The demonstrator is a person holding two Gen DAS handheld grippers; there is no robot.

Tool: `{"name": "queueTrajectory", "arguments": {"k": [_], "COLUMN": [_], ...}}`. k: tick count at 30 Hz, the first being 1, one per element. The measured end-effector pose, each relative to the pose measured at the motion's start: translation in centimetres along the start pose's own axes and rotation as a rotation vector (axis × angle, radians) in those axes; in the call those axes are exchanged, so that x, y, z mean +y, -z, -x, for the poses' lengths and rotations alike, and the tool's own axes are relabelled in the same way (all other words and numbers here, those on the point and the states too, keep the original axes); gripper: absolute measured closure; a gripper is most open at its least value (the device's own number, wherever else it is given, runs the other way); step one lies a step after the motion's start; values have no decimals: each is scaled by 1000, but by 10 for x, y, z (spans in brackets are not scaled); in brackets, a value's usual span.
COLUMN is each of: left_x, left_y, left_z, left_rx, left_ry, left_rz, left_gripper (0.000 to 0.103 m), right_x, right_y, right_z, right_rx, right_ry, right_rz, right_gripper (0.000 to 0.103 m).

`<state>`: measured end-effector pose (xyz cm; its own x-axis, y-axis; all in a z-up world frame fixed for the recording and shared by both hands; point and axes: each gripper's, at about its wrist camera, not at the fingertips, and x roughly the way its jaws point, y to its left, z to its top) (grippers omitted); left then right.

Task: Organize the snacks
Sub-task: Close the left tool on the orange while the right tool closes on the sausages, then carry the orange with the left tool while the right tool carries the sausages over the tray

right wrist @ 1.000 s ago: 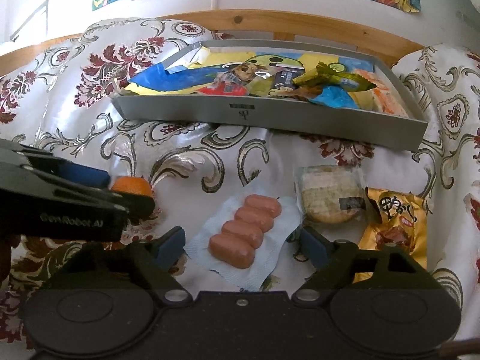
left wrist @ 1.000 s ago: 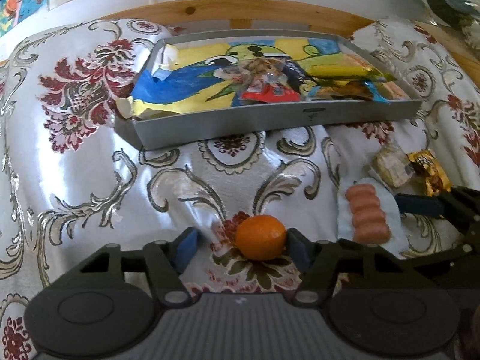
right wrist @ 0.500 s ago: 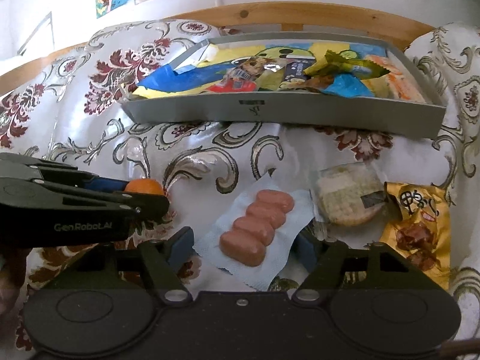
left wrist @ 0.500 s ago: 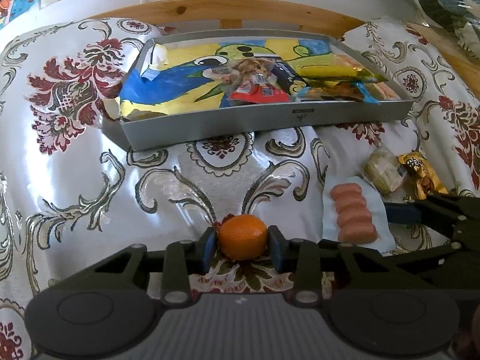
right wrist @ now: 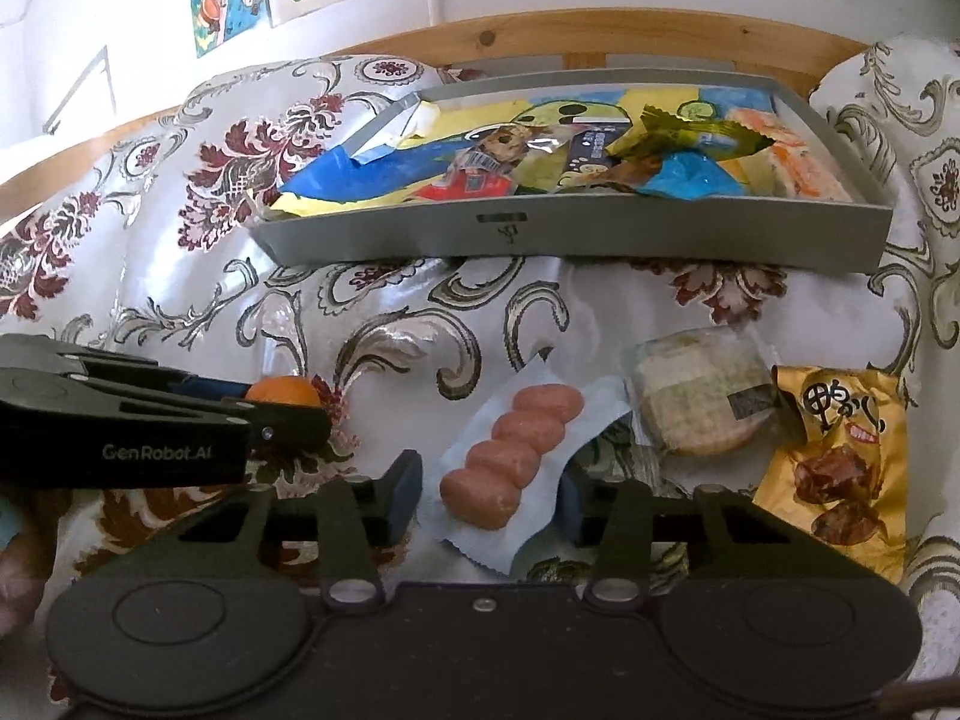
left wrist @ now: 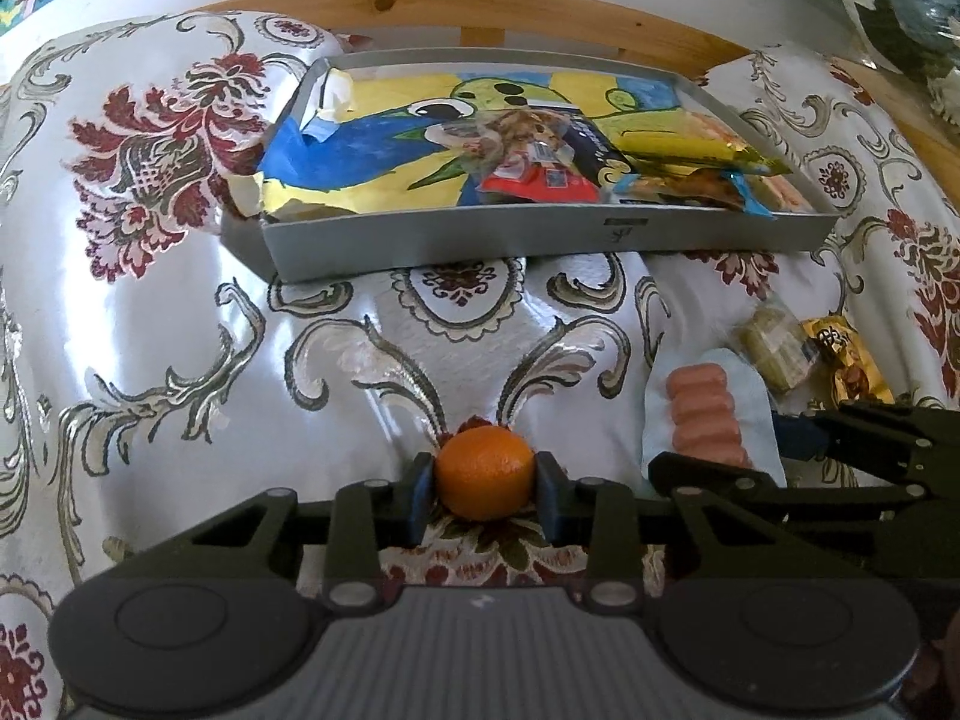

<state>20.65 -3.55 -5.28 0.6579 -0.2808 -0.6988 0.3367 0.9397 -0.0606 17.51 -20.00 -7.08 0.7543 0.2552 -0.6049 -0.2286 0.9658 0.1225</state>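
The left hand-held gripper (left wrist: 485, 495) is pinching the orange (left wrist: 485, 471): both blue pads press against the fruit's sides, with the orange low over the floral cloth (left wrist: 180, 324); whether it rests on the cloth cannot be told. From the right wrist view the same orange (right wrist: 283, 391) peeks out behind the left hand-held gripper's black fingers (right wrist: 180, 414).

The right hand-held gripper (right wrist: 489, 498) is spread, its two blue pads standing either side of the sausage packet (right wrist: 516, 462), a row of pink sausages on a pale blue wrapper. The left pad sits clear of the packet, while the right pad is at the wrapper's edge; whether it touches cannot be told.

Just right of the packet lies a clear-wrapped round cake (right wrist: 702, 402), and beside that a gold snack bag (right wrist: 840, 456) with red writing. Farther back on the cloth sits a grey tray (right wrist: 576, 234), lined with a blue and yellow drawing and already holding several snack wrappers (right wrist: 600, 162) towards its right half. A wooden rail (right wrist: 600, 36) runs behind it
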Motion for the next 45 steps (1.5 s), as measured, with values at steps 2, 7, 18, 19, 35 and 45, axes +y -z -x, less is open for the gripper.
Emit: {"name": "queueTrajectory", "arguments": {"k": [2,7,18,19,35,45], "left_x": [0,-1,0,0,-10,-23], "left_y": [0,1,-2,-2,-10,-29], "left_z": [1,3,6,6,29,44], "left_rx": [3,9,20,20,-6,-67], "left_ry": [-5,-18,-36,-37,-56,-64], "left_rz": [6,5,34,37,45,27], "left_gripper": [65,65,65,65,66,66], "right_x": [-1,-3,-14,-13,10,3], "right_y": [0,-2,-5,-5,-5,-23], "right_z": [0,-3,-3,-2,21,52], "right_rx": [1,13,2,1,-51,-193], "right_ry": [-3,-21,-35,-38,-19,8], "right_rz": [-9,-21,-102,-101,63,66], "right_gripper": [60,51,64,68,86,86]}}
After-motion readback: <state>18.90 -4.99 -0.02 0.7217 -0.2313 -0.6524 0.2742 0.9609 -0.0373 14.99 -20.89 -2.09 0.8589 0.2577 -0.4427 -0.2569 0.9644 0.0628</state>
